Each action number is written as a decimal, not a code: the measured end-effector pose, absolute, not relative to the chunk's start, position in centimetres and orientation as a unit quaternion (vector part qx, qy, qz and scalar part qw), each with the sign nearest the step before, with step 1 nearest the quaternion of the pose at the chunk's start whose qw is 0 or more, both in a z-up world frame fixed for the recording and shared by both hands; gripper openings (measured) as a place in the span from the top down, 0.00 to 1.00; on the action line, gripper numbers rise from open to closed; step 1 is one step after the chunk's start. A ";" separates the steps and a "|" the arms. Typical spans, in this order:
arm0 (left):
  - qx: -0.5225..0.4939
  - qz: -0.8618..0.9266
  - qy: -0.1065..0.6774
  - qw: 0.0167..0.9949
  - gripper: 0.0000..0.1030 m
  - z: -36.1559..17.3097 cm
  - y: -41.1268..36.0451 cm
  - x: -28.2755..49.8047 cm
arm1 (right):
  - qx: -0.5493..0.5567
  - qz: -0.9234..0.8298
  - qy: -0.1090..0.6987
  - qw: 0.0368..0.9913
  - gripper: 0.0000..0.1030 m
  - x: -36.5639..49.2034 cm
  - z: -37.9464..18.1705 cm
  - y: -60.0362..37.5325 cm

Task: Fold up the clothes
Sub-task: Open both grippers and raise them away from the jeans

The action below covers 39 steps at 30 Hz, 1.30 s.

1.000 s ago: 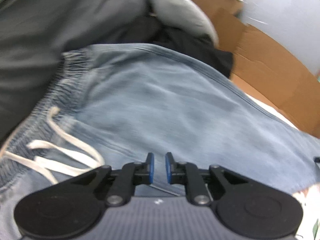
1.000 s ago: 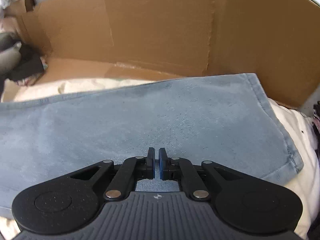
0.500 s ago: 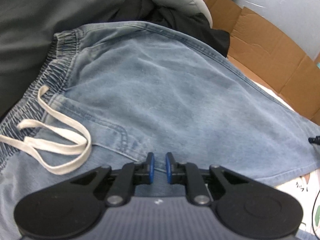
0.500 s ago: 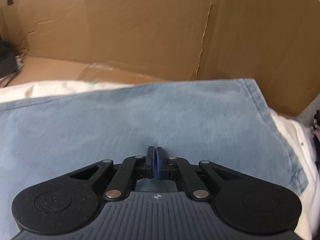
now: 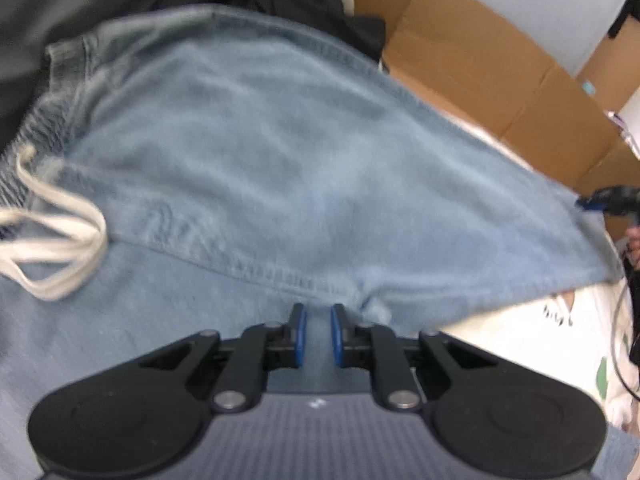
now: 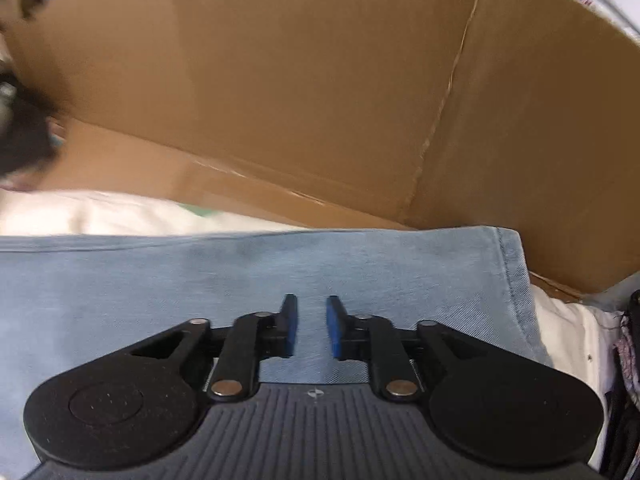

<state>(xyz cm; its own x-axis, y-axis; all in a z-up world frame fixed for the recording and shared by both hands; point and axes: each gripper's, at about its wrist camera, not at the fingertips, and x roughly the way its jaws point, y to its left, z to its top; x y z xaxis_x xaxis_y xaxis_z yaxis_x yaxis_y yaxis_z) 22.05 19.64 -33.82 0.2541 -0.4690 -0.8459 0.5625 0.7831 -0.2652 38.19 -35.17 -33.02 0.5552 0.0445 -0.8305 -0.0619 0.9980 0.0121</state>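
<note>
Denim trousers (image 5: 304, 184) fill mid-frame, flat on a white cloth (image 6: 100, 216). Left tool (image 5: 316, 334) hovers slightly parted and empty by the crotch seam; right tool (image 6: 311, 330) is opening above the hem, nothing between its jaws. A shallow pinch could take only the top layer, skewing the fold, or snag the drawstring (image 5: 56, 240) at left.

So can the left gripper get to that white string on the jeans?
Probably yes. The white drawstring lies loose on top of the jeans by the waistband, off to the left gripper's side, with nothing covering it and the jaws empty.
</note>
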 end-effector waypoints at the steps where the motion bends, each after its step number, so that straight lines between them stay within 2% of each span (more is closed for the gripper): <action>1: 0.050 -0.321 0.523 0.788 0.88 -34.5 19.6 22.0 | -0.009 0.041 0.464 0.885 0.75 37.3 -32.5 -35.0; 4: 0.058 -0.313 0.525 0.790 0.95 -35.5 19.7 21.8 | -0.004 0.072 0.459 0.886 0.73 33.7 -31.2 -34.7; 10: 0.045 -0.319 0.516 0.794 0.94 -33.3 19.5 22.1 | -0.006 0.113 0.473 0.874 0.72 27.2 -29.2 -35.1; 14: 0.036 -0.335 0.501 0.797 0.94 -32.2 18.8 22.0 | -0.026 0.130 0.484 0.865 0.67 23.5 -27.4 -36.3; 16: 0.046 -0.340 0.502 0.794 0.94 -32.5 18.1 21.8 | -0.038 0.141 0.488 0.860 0.64 21.7 -26.4 -37.0; 21: 0.064 -0.326 0.510 0.794 0.92 -34.8 17.6 21.5 | -0.081 0.170 0.514 0.837 0.64 17.6 -24.8 -39.2; 24: 0.076 -0.325 0.503 0.797 0.95 -35.2 17.3 21.3 | -0.090 0.184 0.524 0.826 0.63 14.9 -24.9 -40.8; 28: 0.086 -0.326 0.517 0.787 0.95 -33.9 16.9 21.8 | -0.059 0.166 0.532 0.828 0.63 11.3 -26.1 -43.7; 37: 0.050 -0.278 0.533 0.798 0.94 -30.4 22.5 22.1 | 0.032 0.124 0.544 0.829 0.63 5.4 -27.5 -46.8; 39: 0.041 -0.260 0.533 0.804 0.89 -29.5 24.2 22.1 | 0.044 0.132 0.539 0.831 0.63 4.8 -27.3 -46.3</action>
<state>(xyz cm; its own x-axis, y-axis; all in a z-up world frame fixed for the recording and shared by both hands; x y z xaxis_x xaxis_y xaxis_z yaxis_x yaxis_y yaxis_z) 22.06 24.17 -29.54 0.2962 -0.3742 -0.8788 0.4619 0.8614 -0.2110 4.84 -46.32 -27.31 0.3846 0.2666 -0.8838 -0.1725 0.9613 0.2149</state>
